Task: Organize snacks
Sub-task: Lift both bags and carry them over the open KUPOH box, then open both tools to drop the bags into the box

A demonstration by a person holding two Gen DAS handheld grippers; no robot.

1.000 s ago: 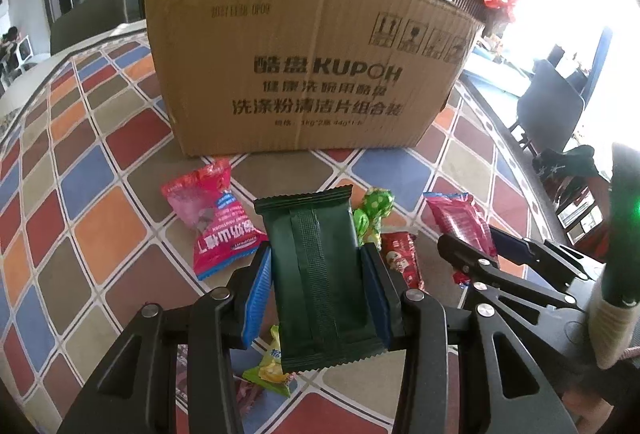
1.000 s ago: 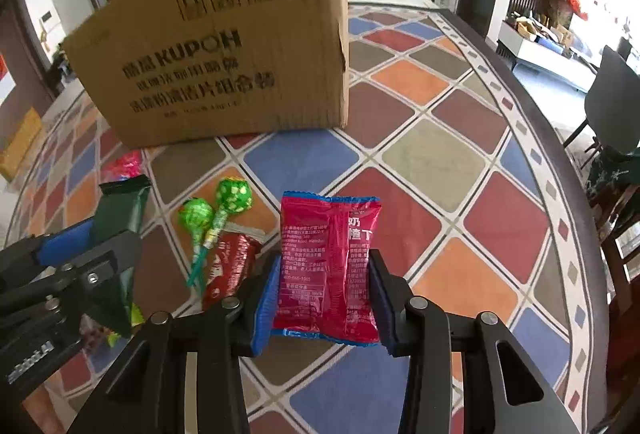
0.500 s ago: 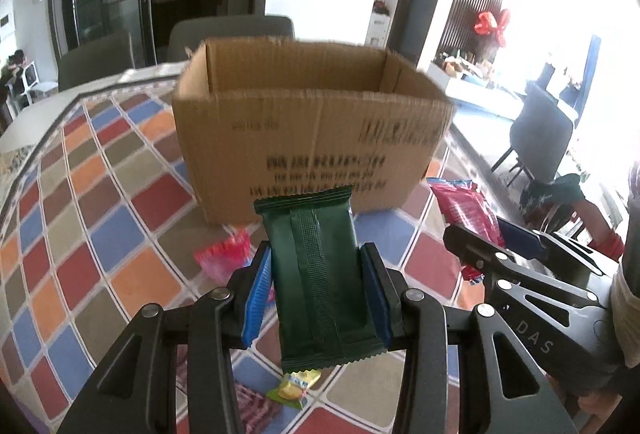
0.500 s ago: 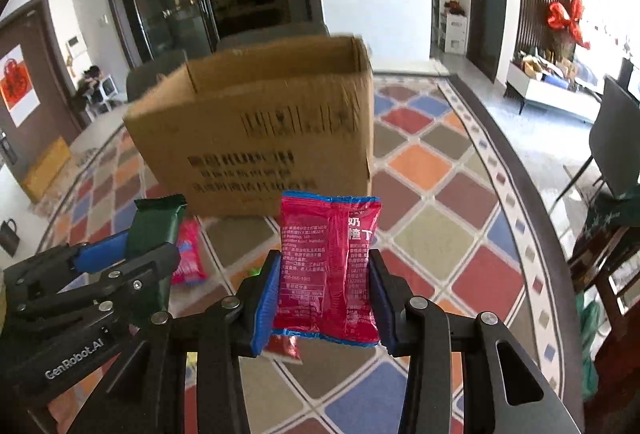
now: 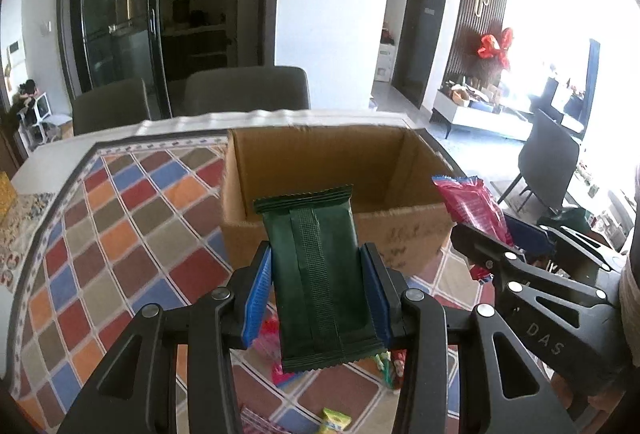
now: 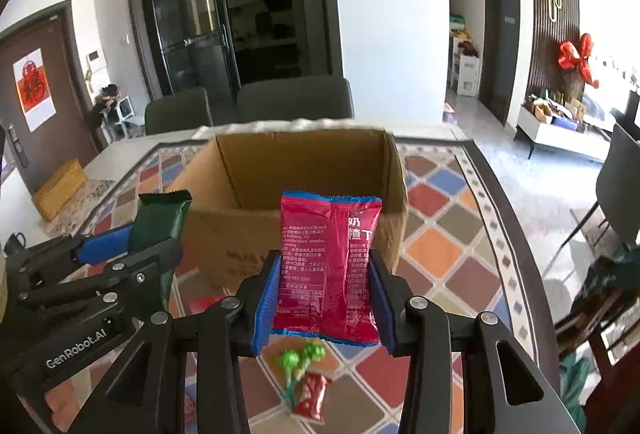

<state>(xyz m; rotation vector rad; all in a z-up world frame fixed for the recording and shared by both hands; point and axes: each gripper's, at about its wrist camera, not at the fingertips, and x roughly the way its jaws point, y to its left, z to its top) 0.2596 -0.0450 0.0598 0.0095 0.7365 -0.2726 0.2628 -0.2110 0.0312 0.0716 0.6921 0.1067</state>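
Cardboard box open-topped, upright on table w/ coloured diamond-pattern cloth; inner walls bare, floor of box hidden, contents can't tell. L gripper clamped on dark green wrapper, held in air in front of box's near wall. R gripper clamped on red snack bag, also aloft before box. On table toward near edge: green lollipops, small red packet, yellow-green candy
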